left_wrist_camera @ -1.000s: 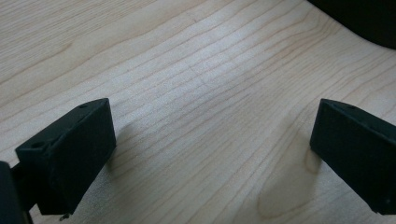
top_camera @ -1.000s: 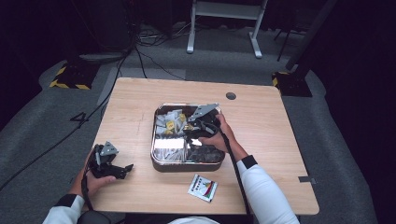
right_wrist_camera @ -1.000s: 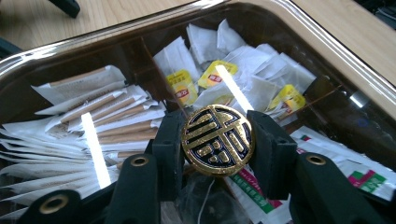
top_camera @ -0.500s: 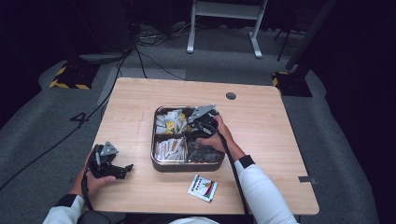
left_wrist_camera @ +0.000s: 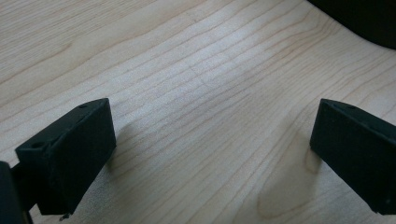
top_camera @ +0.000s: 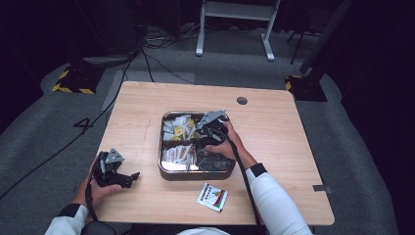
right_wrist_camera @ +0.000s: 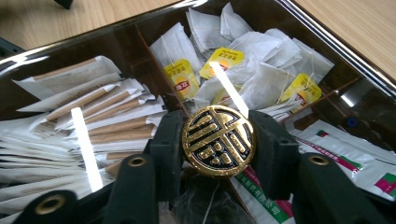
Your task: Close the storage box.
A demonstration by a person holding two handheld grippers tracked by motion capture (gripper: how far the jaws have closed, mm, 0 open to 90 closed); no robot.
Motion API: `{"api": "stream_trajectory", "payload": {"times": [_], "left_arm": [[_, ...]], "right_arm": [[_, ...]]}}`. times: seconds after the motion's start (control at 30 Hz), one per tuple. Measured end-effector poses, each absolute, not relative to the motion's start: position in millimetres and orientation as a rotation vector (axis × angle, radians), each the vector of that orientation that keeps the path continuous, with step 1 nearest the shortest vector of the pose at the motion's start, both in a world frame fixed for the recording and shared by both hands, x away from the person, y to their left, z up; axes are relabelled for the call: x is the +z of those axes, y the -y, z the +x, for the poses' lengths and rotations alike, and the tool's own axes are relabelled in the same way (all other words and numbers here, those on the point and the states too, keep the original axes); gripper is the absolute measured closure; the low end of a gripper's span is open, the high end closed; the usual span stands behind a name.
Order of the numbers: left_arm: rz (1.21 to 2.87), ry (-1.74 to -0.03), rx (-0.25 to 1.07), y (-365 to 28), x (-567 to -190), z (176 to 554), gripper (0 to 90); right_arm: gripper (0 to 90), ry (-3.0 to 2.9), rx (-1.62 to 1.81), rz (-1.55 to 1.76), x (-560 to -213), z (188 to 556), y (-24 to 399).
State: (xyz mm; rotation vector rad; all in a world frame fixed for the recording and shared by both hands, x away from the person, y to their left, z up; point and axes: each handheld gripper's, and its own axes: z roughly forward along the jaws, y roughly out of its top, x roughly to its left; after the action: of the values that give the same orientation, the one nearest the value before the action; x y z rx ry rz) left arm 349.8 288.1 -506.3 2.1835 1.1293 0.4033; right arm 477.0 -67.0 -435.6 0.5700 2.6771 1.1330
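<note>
A square metal box point(top_camera: 195, 175) with divided compartments sits mid-table. Yellow-tagged tea bags point(right_wrist_camera: 261, 70) fill its far side and paper sugar sticks point(right_wrist_camera: 93, 116) its left. My right gripper point(right_wrist_camera: 218, 145) is over the box, shut on a round gold-and-black knob point(right_wrist_camera: 218, 137). Light streaks across the contents suggest the knob sits on a clear lid. In the high view the right gripper point(top_camera: 206, 129) hovers at the box's centre. My left gripper point(top_camera: 131, 178) rests low at the table's front left, open, with bare wood between its jaws point(left_wrist_camera: 212, 158).
A small printed packet point(top_camera: 212, 197) lies on the table in front of the box. Red-and-green sachets point(right_wrist_camera: 336, 149) fill the box's right compartment. A cable hole point(top_camera: 242, 101) sits near the far edge. A white stand's legs point(top_camera: 235, 29) are on the floor beyond.
The right hand and gripper shifted slightly over the box, and the bright glare on the box's front left faded. The left gripper has stayed put.
</note>
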Motion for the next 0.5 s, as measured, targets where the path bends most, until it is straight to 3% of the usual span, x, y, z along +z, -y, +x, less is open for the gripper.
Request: {"api": "stream_trajectory", "payload": {"times": [0.13, 0.33, 0.5], "left_arm": [[2.183, -1.131, 0.404, -288.0, -506.4, 349.6, 0.5], [2.183, -1.131, 0.403, -288.1, -506.3, 349.6, 0.5], [2.181, -1.131, 0.405, -288.0, -506.5, 349.6, 0.4]], "right_arm": [[52.0, -2.671, 1.161, 0.557, -432.3, 475.9, 68.7], [31.2, -2.655, 1.093, 0.533, -424.9, 471.5, 71.7], [27.3, -2.643, 1.086, 0.558, -423.2, 471.5, 76.1]]}}
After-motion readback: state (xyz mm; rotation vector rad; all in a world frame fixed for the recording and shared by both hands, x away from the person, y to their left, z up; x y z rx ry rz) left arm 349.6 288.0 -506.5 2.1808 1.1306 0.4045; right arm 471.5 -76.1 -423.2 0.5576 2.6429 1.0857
